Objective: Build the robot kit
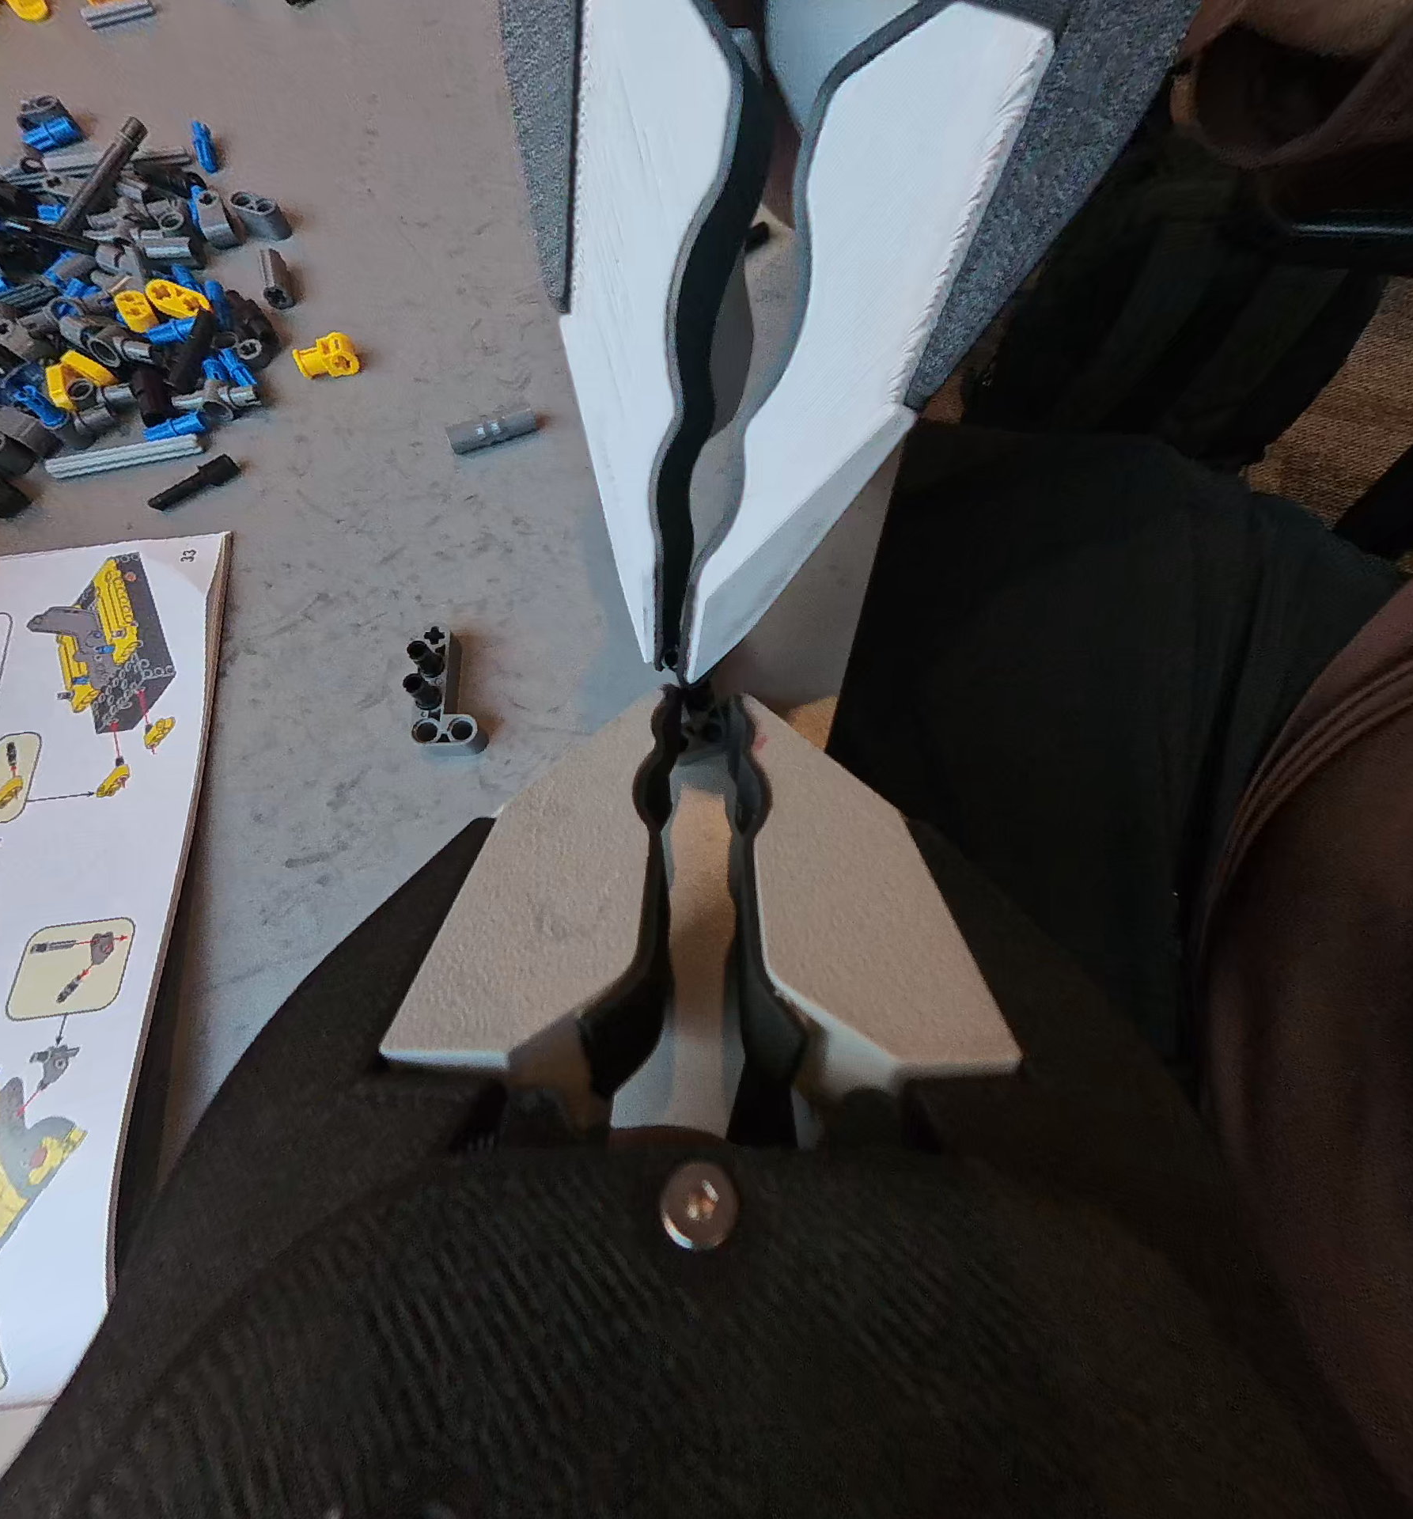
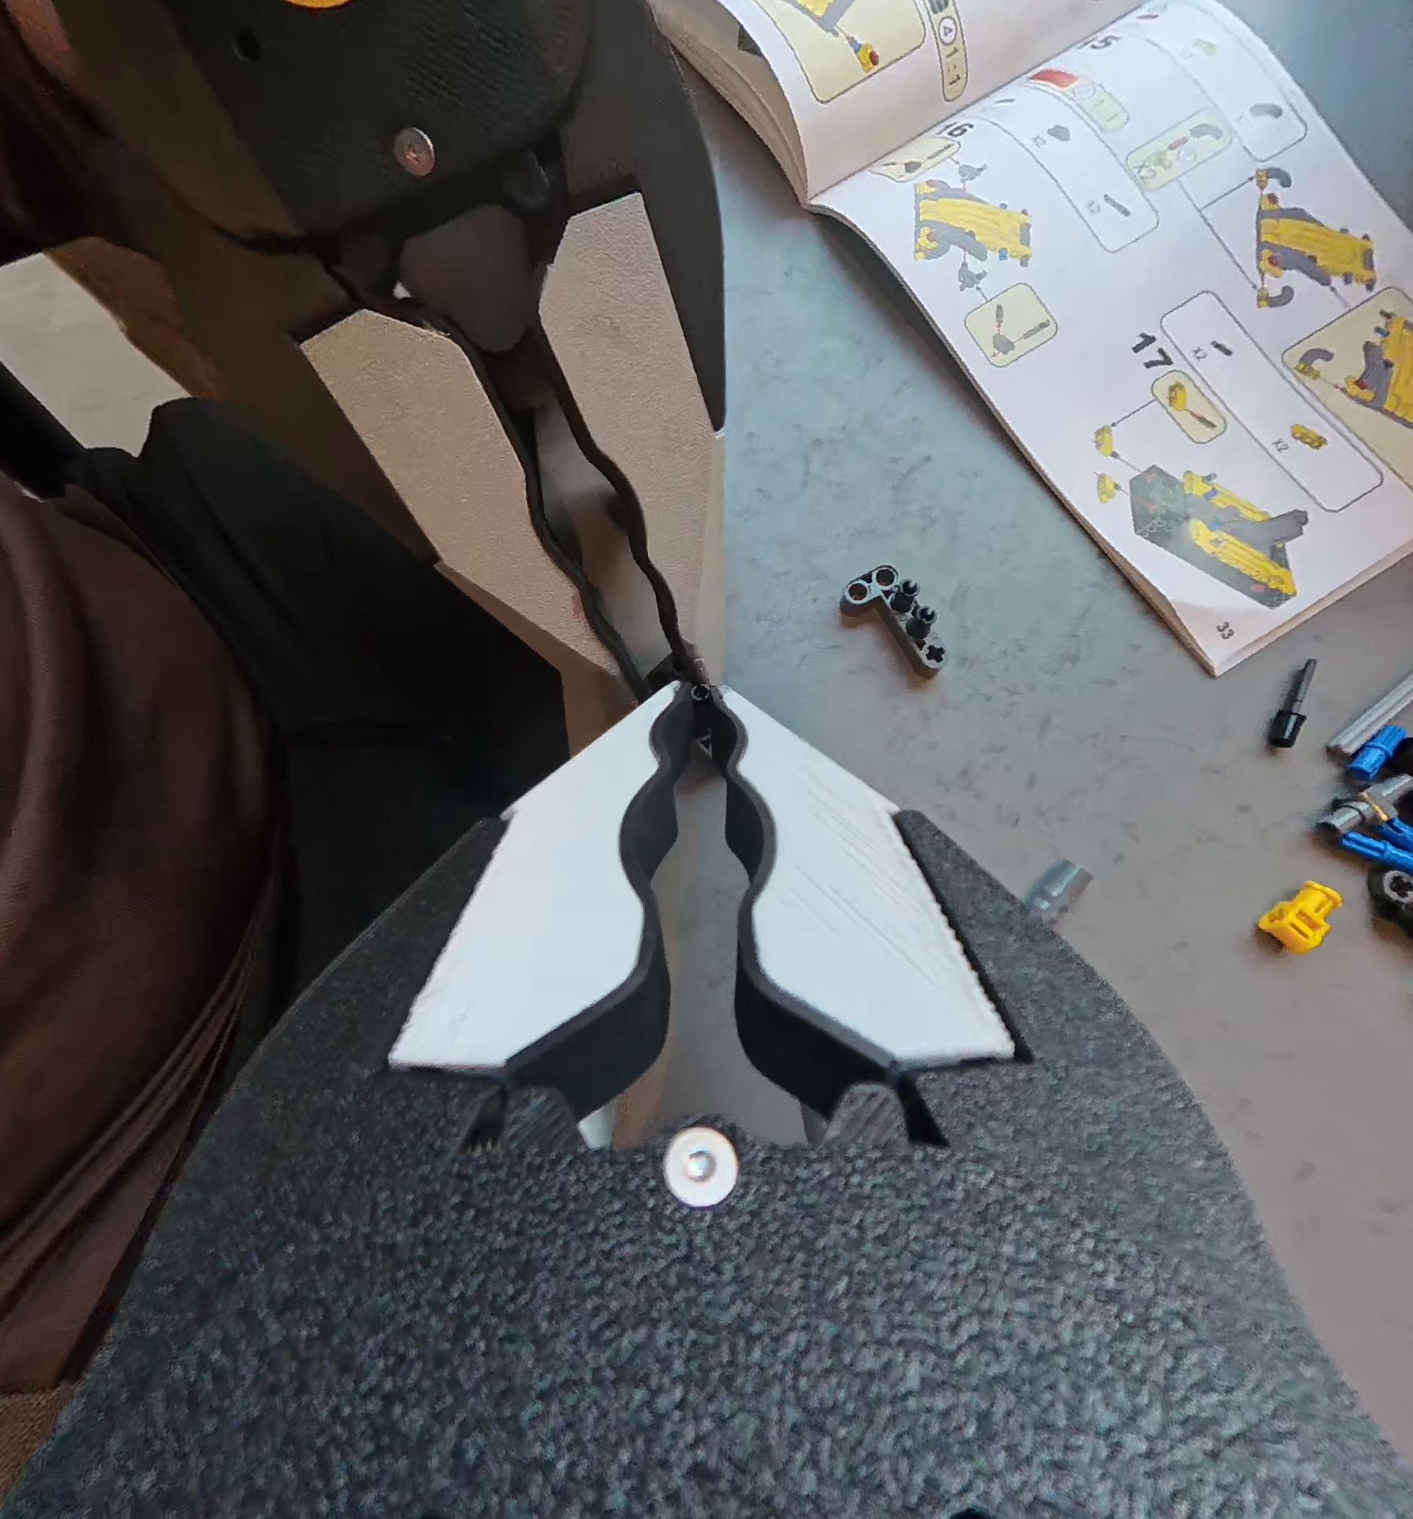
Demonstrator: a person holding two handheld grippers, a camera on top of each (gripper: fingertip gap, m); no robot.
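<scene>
My left gripper (image 1: 697,708) is shut on a small grey beam piece (image 1: 705,730) held at its tips. My right gripper (image 2: 699,700), with white fingers, is shut on a small black pin (image 2: 699,694). The two grippers meet tip to tip above the near edge of the grey table (image 1: 407,247), and the pin's end touches the grey piece. In the left wrist view the right gripper (image 1: 677,667) comes down from the top. In the right wrist view the left gripper (image 2: 681,657) comes from the upper left.
A grey L-shaped beam with two black pins (image 1: 440,699) (image 2: 896,610) lies close by on the table. An open instruction booklet (image 1: 70,822) (image 2: 1139,288), a pile of loose parts (image 1: 87,288) (image 2: 1402,822), a yellow connector (image 1: 325,355) and a grey tube (image 1: 491,427) lie beyond. A person's dark clothing (image 1: 1180,740) is beside the table. My left and right fingertips are right by each other.
</scene>
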